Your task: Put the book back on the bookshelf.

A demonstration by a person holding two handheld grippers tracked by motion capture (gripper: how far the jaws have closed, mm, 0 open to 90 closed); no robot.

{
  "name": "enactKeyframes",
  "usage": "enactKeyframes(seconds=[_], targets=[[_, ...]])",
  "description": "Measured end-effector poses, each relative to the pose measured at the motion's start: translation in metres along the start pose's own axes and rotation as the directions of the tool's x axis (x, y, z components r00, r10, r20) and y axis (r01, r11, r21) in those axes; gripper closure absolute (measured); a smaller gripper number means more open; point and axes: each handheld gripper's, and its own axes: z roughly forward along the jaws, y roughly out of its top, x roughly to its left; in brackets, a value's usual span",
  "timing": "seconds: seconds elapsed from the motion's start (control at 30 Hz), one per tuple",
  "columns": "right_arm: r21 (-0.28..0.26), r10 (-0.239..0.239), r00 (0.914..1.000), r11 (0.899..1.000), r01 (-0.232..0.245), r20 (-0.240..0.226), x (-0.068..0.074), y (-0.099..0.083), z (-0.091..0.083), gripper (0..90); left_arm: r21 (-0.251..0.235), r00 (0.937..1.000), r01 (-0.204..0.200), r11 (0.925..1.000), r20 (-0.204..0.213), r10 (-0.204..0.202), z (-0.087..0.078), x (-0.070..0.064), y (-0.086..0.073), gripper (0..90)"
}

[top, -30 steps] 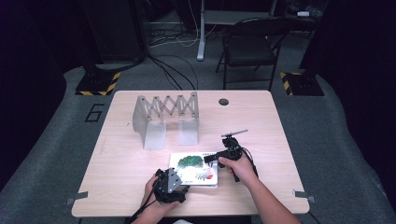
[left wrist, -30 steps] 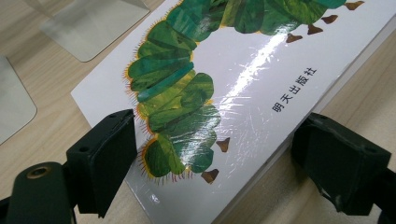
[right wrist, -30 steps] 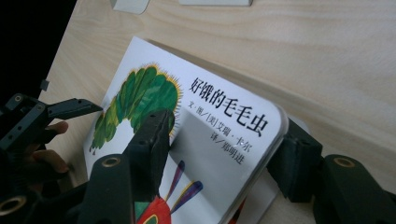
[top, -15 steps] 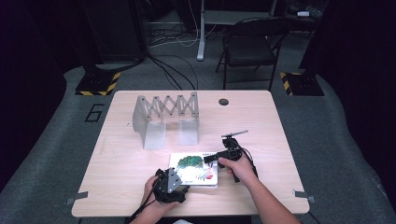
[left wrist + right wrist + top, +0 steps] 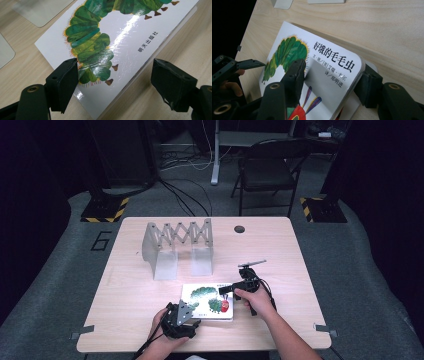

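Note:
A picture book (image 5: 205, 300) with a green caterpillar on its white cover lies near the table's front edge. My left gripper (image 5: 186, 314) is at the book's near left corner. In the left gripper view it (image 5: 115, 75) stands open, its jaws straddling that corner of the book (image 5: 112, 37) without closing on it. My right gripper (image 5: 227, 289) is at the book's right edge. In the right gripper view it (image 5: 332, 75) is open: one jaw rests on the cover (image 5: 324, 67), the other sits under the cover's rounded corner, which is raised slightly.
A grey accordion-style rack (image 5: 177, 245) with two pale plates stands on the wooden table (image 5: 300, 250) behind the book. A round black grommet (image 5: 239, 229) sits near the far edge. A folding chair (image 5: 270, 170) stands beyond the table.

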Motion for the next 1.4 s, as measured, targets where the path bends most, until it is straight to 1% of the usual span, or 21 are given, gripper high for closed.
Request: enactKeyframes(seconds=[0.1,0.17,0.2,0.33,0.37,0.43,0.47,0.53,0.57,0.67,0.9,0.93,0.97,1.0,1.07,1.1,1.13,1.2,1.27,1.3,1.4], targets=[[-0.001,0.000,1.0000,1.000,0.000,0.000,0.000,0.000,0.000,45.9,-0.008,0.9998,0.020,0.9998,-0.002,-0.020,-0.003,0.002,0.001,24.9],[0.000,0.008,1.0000,1.000,-0.008,0.000,0.001,0.000,0.000,45.9,-0.018,0.9988,0.045,0.9988,0.017,-0.045,-0.008,0.007,0.003,25.7],[-0.002,0.000,1.0000,1.000,0.000,0.001,0.000,0.000,0.000,45.9,-0.025,0.9984,0.055,0.9982,0.012,-0.055,-0.009,0.008,0.004,26.1],[-0.002,0.000,1.0000,1.000,0.000,0.001,0.000,0.000,0.000,45.9,-0.027,0.9946,0.102,0.9944,0.017,-0.102,-0.012,0.018,0.005,26.4],[-0.002,0.000,1.0000,1.000,0.000,0.001,0.000,0.000,0.000,45.9,-0.027,0.9946,0.102,0.9944,0.017,-0.102,-0.012,0.018,0.005,26.4],[0.002,0.007,1.0000,1.000,-0.007,0.000,0.001,0.000,0.000,45.9,-0.034,0.9911,0.133,0.9905,0.013,-0.133,-0.010,0.024,0.006,26.2],[0.001,0.007,1.0000,1.000,-0.007,-0.001,0.001,0.000,0.000,45.9,-0.040,0.9906,0.137,0.9898,0.011,-0.136,-0.009,0.025,0.006,26.1],[-0.002,0.000,1.0000,1.000,0.000,0.000,0.000,0.000,0.000,45.9,-0.021,0.9917,0.128,0.9915,0.013,-0.128,-0.007,0.026,0.005,25.3],[0.003,0.007,1.0000,1.000,-0.007,0.001,0.001,0.000,0.000,45.8,-0.024,0.9918,0.128,0.9915,0.011,-0.128,-0.004,0.025,0.004,24.7],[0.001,-0.011,0.9999,1.000,0.011,0.005,0.001,0.000,0.000,46.0,-0.029,0.9901,0.140,0.9897,0.020,-0.139,-0.002,0.027,0.002,21.3],[0.008,-0.011,0.9998,1.000,0.011,0.015,0.002,-0.001,-0.001,46.4,-0.048,0.9834,0.180,0.9824,0.029,-0.179,0.001,0.030,-0.002,16.8],[0.010,-0.025,0.9995,1.000,0.025,0.021,0.003,-0.001,-0.002,46.4,-0.045,0.9813,0.191,0.9806,0.031,-0.190,0.002,0.030,-0.003,16.5],[0.003,-0.030,0.9992,1.000,0.030,0.026,0.003,-0.001,-0.001,46.6,-0.051,0.9820,0.188,0.9809,0.030,-0.186,0.002,0.031,-0.003,16.3],[0.014,-0.028,0.9993,1.000,0.027,0.027,0.004,-0.001,-0.003,47.0,-0.056,0.9803,0.197,0.9788,0.028,-0.196,0.002,0.031,-0.004,15.8],[0.001,-0.038,0.9991,0.999,0.038,0.021,0.005,-0.001,-0.004,48.4,-0.055,0.9765,0.214,0.9754,0.041,-0.212,0.002,0.033,-0.005,15.0],[0.004,-0.034,0.9992,0.999,0.034,0.019,0.006,-0.001,-0.006,49.0,-0.055,0.9765,0.214,0.9754,0.041,-0.212,0.002,0.033,-0.005,15.0],[0.004,-0.034,0.9992,0.999,0.034,0.019,0.006,-0.001,-0.006,49.0,-0.060,0.9736,0.227,0.9721,0.044,-0.224,0.003,0.033,-0.006,15.0],[-0.002,-0.051,0.9985,0.999,0.051,0.023,0.009,-0.001,-0.009,49.7,-0.059,0.9710,0.236,0.9699,0.052,-0.233,0.003,0.034,-0.007,15.0],[-0.003,-0.073,0.9970,0.997,0.073,0.028,0.012,-0.002,-0.011,49.9,-0.047,0.9710,0.233,0.9713,0.065,-0.230,0.002,0.034,-0.007,15.1],[0.003,-0.069,0.9971,0.998,0.069,0.033,0.014,-0.003,-0.012,50.1,-0.044,0.9707,0.234,0.9712,0.067,-0.231,0.002,0.034,-0.007,15.0],[-0.007,-0.110,0.9932,0.994,0.110,0.037,0.017,-0.005,-0.016,51.5,-0.051,0.9695,0.240,0.9694,0.065,-0.237,0.003,0.033,-0.008,15.1]])
